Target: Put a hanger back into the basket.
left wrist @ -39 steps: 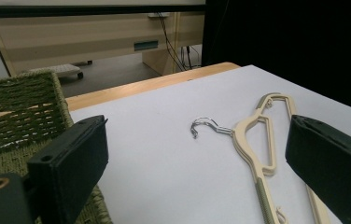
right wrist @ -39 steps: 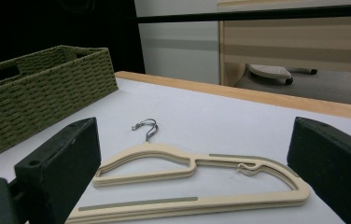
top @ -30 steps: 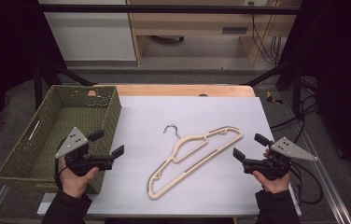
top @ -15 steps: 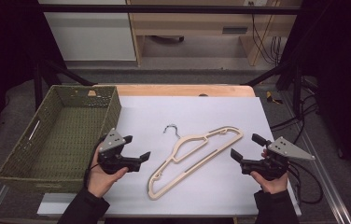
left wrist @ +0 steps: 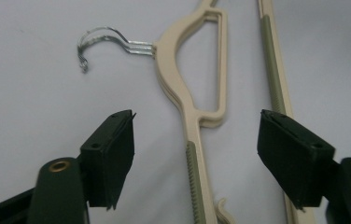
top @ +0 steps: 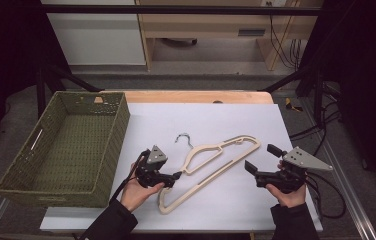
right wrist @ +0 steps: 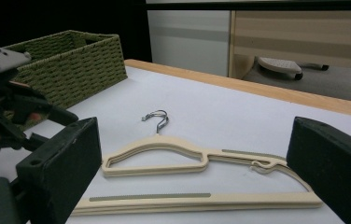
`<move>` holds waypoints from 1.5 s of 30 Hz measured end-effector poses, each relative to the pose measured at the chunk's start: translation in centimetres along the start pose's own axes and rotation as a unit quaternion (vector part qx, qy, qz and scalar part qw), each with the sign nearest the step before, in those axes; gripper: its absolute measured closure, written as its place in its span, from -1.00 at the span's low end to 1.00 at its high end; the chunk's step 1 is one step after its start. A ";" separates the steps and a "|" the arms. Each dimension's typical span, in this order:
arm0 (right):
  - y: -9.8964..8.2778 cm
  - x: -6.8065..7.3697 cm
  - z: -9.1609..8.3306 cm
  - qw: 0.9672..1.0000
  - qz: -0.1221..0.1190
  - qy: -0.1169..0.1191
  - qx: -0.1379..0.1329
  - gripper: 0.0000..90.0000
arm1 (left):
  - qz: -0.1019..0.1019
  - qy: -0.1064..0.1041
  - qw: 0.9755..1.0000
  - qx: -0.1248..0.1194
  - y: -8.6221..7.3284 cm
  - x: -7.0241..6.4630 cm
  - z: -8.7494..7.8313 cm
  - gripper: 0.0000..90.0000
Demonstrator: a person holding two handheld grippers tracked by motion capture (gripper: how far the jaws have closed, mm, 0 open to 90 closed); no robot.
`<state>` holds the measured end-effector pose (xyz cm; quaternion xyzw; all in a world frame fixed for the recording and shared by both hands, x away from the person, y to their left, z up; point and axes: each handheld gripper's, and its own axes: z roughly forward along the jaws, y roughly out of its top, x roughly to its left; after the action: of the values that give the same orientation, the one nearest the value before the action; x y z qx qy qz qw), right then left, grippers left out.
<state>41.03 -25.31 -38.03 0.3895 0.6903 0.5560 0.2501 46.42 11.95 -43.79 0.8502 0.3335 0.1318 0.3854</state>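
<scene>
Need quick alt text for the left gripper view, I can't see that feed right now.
The left gripper is open, its black fingers straddling one arm of a beige hanger without touching it; they have just been closing. The hanger lies flat on the white table, metal hook upper left.

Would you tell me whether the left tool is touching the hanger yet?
Apart. In the left gripper view the hanger lies between the closing jaws of the left tool, with bare table either side.

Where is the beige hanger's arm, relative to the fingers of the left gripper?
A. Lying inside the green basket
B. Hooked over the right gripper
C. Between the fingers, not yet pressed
C: the hanger arm lies between the left gripper fingers, with gaps on both sides.
</scene>
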 end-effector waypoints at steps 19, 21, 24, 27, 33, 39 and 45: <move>-0.2 0.1 0.5 1.000 -0.005 0.004 0.014 -0.92 | -0.012 0.000 0.997 0.076 -1.1 0.1 3.3 0.43; -0.3 0.2 0.6 1.000 -0.005 0.005 0.016 -0.92 | -0.015 -0.005 0.997 0.079 -1.0 0.2 3.2 0.49; -0.3 0.2 0.7 1.000 -0.005 0.006 0.018 -0.92 | -0.030 -0.016 0.996 0.080 -1.0 0.1 3.3 0.64; -0.4 0.2 0.9 1.000 -0.006 0.006 0.021 -0.92 | -0.037 -0.012 0.996 0.081 -0.9 0.1 3.2 0.70; -0.5 0.3 1.1 1.000 -0.007 0.009 0.025 -0.92 | -0.043 -0.003 0.997 0.068 -0.8 0.0 2.8 0.74; -0.7 0.4 1.7 0.999 -0.008 0.015 0.032 -0.91 | -0.038 0.008 0.998 0.045 -0.5 -0.4 1.8 0.76; -1.0 0.8 3.1 0.999 -0.004 0.029 0.041 -0.86 | -0.010 0.020 0.999 0.027 0.0 -1.5 0.8 0.76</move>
<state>42.72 -22.92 -39.75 0.3802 0.7212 0.5374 0.2156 45.68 10.44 -44.30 0.8542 0.3531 0.1355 0.3567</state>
